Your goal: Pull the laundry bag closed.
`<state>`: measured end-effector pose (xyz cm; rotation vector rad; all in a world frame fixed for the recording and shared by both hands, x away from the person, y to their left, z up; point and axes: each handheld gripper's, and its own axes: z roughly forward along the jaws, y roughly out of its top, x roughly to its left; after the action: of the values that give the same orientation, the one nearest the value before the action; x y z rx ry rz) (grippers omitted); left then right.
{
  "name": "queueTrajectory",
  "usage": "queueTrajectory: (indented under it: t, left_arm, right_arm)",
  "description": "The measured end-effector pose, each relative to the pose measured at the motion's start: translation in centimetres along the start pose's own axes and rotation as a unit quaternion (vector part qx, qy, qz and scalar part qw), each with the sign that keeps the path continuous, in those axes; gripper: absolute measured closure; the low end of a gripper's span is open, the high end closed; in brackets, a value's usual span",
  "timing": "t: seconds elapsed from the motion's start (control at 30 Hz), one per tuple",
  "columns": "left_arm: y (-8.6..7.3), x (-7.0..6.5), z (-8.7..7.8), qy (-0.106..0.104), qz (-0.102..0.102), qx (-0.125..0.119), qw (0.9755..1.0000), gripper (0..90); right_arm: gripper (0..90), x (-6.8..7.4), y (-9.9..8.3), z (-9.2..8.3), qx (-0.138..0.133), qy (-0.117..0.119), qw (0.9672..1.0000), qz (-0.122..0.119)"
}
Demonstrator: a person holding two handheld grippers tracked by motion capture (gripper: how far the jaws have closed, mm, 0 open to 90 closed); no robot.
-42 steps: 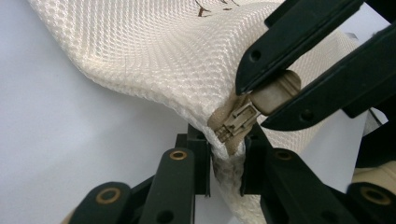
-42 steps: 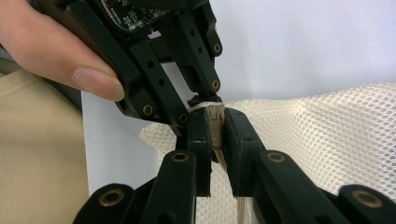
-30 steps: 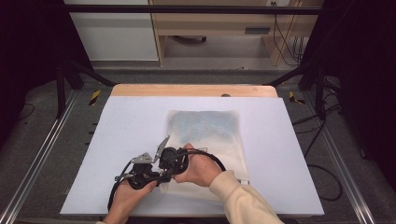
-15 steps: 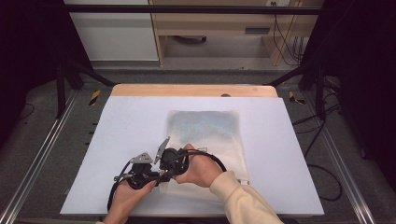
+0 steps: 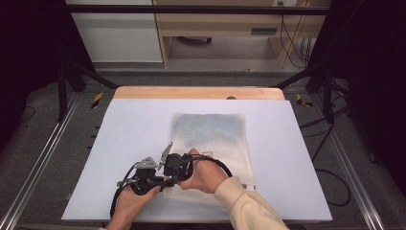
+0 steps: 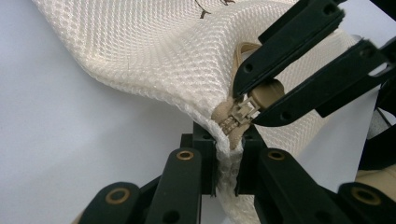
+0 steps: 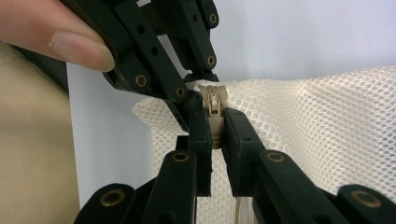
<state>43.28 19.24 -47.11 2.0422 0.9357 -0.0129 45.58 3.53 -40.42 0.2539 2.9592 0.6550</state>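
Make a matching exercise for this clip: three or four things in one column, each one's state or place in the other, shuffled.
1. left tool
2. right tool
3. mesh bag
4. zipper pull

a. flat on the white table, near corner lifted
b. shut on the bag's corner edge
c. tan, pinched between black pads
d. shut on the zipper pull

Pairs: 1-b, 2-d, 3-a, 4-c
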Motion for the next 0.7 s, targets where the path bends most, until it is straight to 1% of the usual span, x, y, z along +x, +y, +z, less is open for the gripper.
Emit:
queueTrajectory:
  t: [0.07, 0.1, 0.17, 0.4, 0.7]
  left_arm:
    - [0.0, -0.06, -0.01, 0.002, 0.0, 0.0, 1.0, 82.6]
    - [0.01, 0.02, -0.07, 0.004, 0.0, -0.002, 1.0, 82.8]
    - [0.0, 0.18, -0.23, 0.002, -0.005, -0.004, 1.0, 82.8]
    - [0.02, 0.13, -0.28, 0.001, -0.002, -0.005, 1.0, 82.7]
    - [0.0, 0.1, -0.28, 0.001, 0.001, -0.004, 1.0, 82.7]
  right_arm:
    - [82.3, 0.05, 0.0, 0.0, 0.001, -0.001, 1.0, -0.002]
    - [82.3, 0.08, -0.07, 0.04, 0.013, -0.008, 0.9999, -0.005]
    - [82.4, 0.08, -0.16, 0.04, 0.016, -0.009, 0.9998, -0.001]
    - [82.3, -0.3, -0.77, 0.04, 0.009, -0.007, 0.9999, 0.001]
    - [82.3, -0.36, -1.0, 0.04, 0.012, -0.008, 0.9999, 0.001]
